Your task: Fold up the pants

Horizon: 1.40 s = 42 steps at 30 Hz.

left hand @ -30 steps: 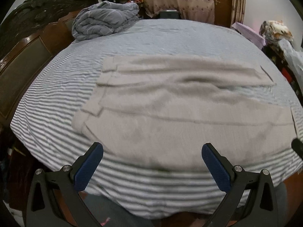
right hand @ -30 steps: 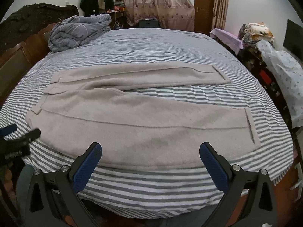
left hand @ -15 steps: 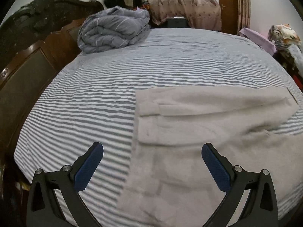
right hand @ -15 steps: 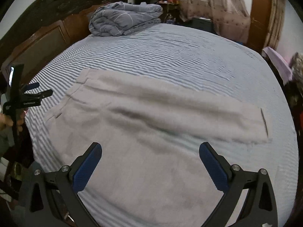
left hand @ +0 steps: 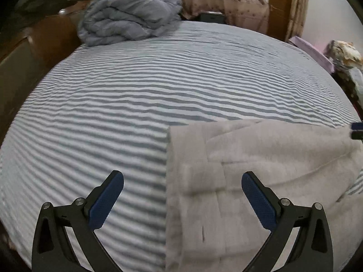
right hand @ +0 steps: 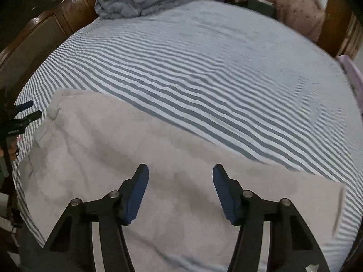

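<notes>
Hovering over pants (right hand: 95,158): left gripper (left hand: 182,188) jaws wide; right gripper (right hand: 180,176) jaws closing, empty.

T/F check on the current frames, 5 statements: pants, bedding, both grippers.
1. The pants lie flat on the striped sheet. True.
2. The left gripper is clamped on the waistband. False: its jaws stand wide open with no fabric pinched.
3. A bundled grey duvet sits at the far corner by the wooden headboard. True.
4. The right gripper is fully shut. False: its jaws have just been closing, but a gap remains and nothing is pinched between them.
5. The pants are dark blue. False: they are light beige.
</notes>
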Motion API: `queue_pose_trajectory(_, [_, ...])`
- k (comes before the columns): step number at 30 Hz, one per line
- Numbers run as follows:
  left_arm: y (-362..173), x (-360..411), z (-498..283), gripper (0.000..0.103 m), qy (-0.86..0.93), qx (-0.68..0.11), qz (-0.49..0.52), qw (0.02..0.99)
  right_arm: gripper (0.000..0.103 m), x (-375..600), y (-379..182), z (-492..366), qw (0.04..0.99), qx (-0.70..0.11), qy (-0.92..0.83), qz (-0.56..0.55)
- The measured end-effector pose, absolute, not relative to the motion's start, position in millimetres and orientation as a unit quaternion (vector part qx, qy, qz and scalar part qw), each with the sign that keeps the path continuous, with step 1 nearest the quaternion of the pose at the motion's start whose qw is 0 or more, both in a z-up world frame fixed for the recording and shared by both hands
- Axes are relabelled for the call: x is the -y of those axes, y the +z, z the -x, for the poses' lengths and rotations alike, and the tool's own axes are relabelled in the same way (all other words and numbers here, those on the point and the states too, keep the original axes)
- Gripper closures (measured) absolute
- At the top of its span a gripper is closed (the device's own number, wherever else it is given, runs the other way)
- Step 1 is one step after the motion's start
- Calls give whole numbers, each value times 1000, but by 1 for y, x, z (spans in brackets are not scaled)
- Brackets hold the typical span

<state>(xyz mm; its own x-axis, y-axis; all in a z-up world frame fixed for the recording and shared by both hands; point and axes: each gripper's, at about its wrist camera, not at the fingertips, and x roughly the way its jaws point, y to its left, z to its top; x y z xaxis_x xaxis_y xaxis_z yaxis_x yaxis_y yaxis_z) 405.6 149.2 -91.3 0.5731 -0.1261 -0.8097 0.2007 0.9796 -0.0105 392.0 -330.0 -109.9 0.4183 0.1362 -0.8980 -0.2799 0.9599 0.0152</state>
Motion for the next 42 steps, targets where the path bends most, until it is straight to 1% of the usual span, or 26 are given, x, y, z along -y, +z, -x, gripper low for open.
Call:
queue_pose_trajectory(8, [-121, -140, -455, 0, -140, -463, -44, 874, 54, 314, -151, -451, 802, -556, 174, 130])
queue_pose_trajectory(11, [-136, -136, -468, 0, -142, -475, -36, 868, 54, 310, -167, -454, 779, -579, 202, 130])
queue_pose_trajectory(14, [-146, -130, -475, 1, -153, -487, -30, 859, 55, 305, -176, -445, 778, -569, 213, 160])
queue_pose_trajectory(15, [-146, -127, -475, 8, -155, -485, -32, 860, 59, 305, -175, -443, 781, -565, 216, 159])
queue_pose_trajectory(16, [-145, -124, -475, 13, -159, -480, -31, 862, 71, 306, -174, -442, 784, -561, 216, 156])
queue_pose_trajectory(17, [-144, -121, -475, 15, -155, -478, -36, 864, 79, 308, -172, -441, 790, -555, 212, 153])
queue_pose_trajectory(18, [-145, -119, -475, 21, -150, -481, -41, 863, 88, 311, -169, -440, 792, -554, 213, 143])
queue_pose_trajectory(19, [-144, -118, -475, 25, -147, -482, -42, 863, 91, 313, -167, -438, 794, -552, 214, 139])
queue_pose_trajectory(20, [-143, -117, -474, 35, -153, -482, -37, 862, 92, 313, -162, -434, 798, -545, 212, 146])
queue_pose_trajectory(21, [-142, -116, -473, 40, -157, -483, -35, 861, 94, 310, -160, -432, 799, -541, 210, 157])
queue_pose_trajectory(22, [-140, -115, -472, 42, -157, -481, -33, 862, 95, 305, -155, -424, 804, -530, 203, 175])
queue_pose_trajectory(26, [-126, -111, -460, 47, -149, -452, -48, 878, 97, 303, -134, -411, 832, -487, 171, 204])
queue_pose_trajectory(29, [-112, -119, -457, 48, -146, -437, -17, 887, 97, 304, -114, -411, 851, -460, 145, 205])
queue_pose_trajectory(31, [-106, -124, -455, 48, -148, -430, -3, 890, 97, 302, -108, -420, 855, -456, 133, 208])
queue_pose_trajectory(33, [-106, -123, -454, 48, -145, -427, -10, 892, 97, 299, -118, -428, 847, -467, 128, 220])
queue_pose_trajectory(37, [-125, -123, -464, 48, -131, -448, -19, 884, 95, 295, -148, -442, 832, -494, 124, 220])
queue_pose_trajectory(38, [-129, -123, -466, 46, -128, -453, -16, 882, 94, 295, -153, -444, 826, -503, 127, 219])
queue_pose_trajectory(39, [-132, -124, -467, 41, -125, -457, -14, 881, 91, 298, -156, -444, 822, -510, 128, 220])
queue_pose_trajectory(40, [-136, -125, -469, 40, -123, -460, -13, 879, 85, 299, -157, -444, 822, -511, 127, 219])
queue_pose_trajectory(41, [-137, -127, -469, 35, -123, -461, -12, 879, 82, 300, -156, -445, 824, -508, 130, 214])
queue_pose_trajectory(42, [-139, -129, -470, 31, -122, -463, -8, 878, 72, 303, -153, -446, 824, -511, 137, 203])
